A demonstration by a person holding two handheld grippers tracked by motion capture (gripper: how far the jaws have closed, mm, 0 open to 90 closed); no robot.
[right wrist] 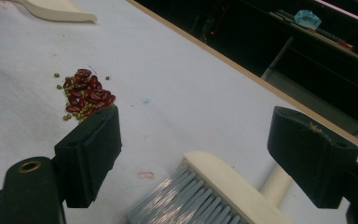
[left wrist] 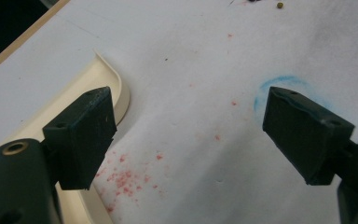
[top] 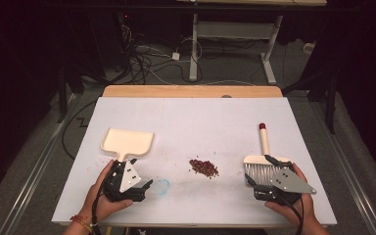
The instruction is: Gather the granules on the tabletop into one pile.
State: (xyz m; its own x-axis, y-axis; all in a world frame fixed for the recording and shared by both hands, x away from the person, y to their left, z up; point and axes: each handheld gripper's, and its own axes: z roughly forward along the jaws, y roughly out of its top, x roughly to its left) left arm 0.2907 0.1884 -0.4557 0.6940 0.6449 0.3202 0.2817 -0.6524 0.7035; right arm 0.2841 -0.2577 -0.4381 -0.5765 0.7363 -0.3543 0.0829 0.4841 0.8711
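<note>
The white table [top: 191, 117] lies bare across its far half and down the middle, leaving wide passage there. Nearer the person, a cream dustpan [top: 127, 141] blocks the left, a pile of red beans [top: 204, 167] sits centre, and a hand brush [top: 264, 156] lies right, with open lanes between them.

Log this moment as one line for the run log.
left gripper: open, by dustpan handle | right gripper: open, over brush | beans: piled mid-table, unswept | nothing held
</note>
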